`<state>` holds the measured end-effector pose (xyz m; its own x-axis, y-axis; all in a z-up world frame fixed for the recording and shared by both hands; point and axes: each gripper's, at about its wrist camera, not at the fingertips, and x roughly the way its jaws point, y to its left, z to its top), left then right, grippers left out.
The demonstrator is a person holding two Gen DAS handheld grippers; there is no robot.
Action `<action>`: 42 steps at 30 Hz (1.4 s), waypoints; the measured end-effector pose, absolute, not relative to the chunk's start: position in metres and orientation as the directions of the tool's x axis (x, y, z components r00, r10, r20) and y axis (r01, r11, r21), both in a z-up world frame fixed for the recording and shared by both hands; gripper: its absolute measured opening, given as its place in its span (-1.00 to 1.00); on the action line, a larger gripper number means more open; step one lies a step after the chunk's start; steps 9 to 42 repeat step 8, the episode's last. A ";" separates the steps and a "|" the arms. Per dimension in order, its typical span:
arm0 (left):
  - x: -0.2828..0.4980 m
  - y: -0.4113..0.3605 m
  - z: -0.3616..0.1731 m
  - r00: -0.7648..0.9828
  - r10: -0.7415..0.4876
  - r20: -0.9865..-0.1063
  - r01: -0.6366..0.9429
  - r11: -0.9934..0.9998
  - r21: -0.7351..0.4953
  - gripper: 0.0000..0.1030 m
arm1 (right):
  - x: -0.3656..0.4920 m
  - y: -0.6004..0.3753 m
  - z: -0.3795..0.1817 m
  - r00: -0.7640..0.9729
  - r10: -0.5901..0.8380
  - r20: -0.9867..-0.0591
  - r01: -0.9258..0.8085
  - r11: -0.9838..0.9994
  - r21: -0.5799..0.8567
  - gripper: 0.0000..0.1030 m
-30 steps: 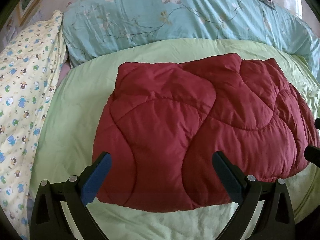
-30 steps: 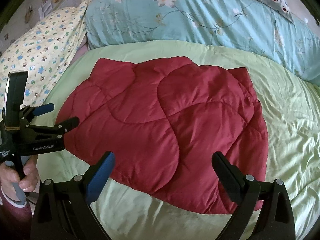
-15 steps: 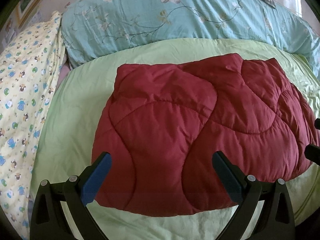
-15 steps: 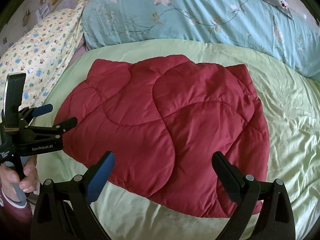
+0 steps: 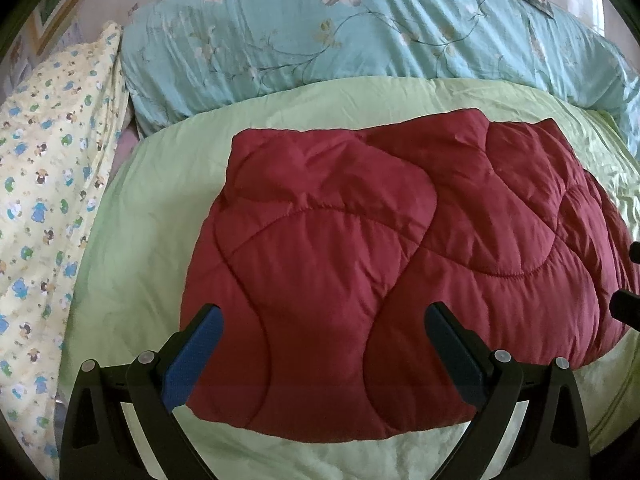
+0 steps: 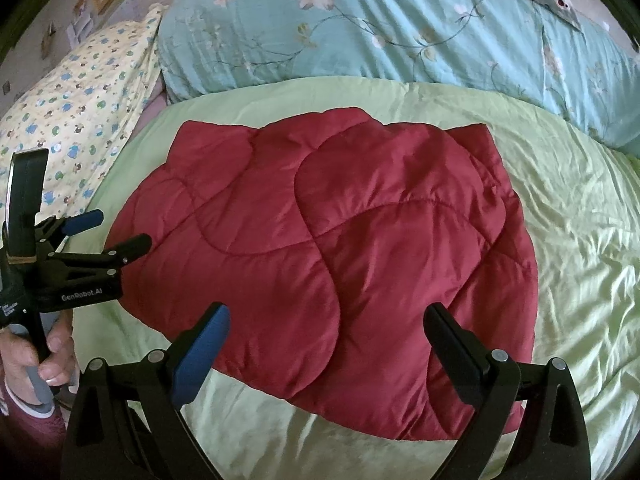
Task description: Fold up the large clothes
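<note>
A dark red quilted garment lies folded into a thick pad on the light green bedspread; it also shows in the right wrist view. My left gripper is open and empty, held above the pad's near left part. It also shows from the side at the left of the right wrist view, by the pad's left edge. My right gripper is open and empty above the pad's near edge. Its fingertips just show at the right edge of the left wrist view.
A light blue floral quilt lies rolled along the far side of the bed. A yellow pillow with small animal prints lies at the left. The green bedspread stretches bare to the right of the pad.
Both grippers have drifted slightly, so the red pad sits a little lower and nearer in both views. The pad itself has not changed shape. Both grippers stay open.
</note>
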<state>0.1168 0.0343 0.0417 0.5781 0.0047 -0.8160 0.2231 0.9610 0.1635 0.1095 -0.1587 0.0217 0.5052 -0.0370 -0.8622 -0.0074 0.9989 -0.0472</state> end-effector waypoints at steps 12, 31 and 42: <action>0.120 0.031 0.044 0.585 -0.012 -0.811 0.234 0.960 0.155 0.98 | 0.112 -0.163 0.019 0.503 -0.035 -0.864 0.007 0.999 -0.037 0.91; 0.120 0.031 0.044 0.585 -0.012 -0.811 0.234 0.960 0.155 0.98 | 0.112 -0.163 0.019 0.503 -0.035 -0.864 0.007 0.999 -0.037 0.91; 0.120 0.031 0.044 0.585 -0.012 -0.811 0.234 0.960 0.155 0.98 | 0.112 -0.163 0.019 0.503 -0.035 -0.864 0.007 0.999 -0.037 0.91</action>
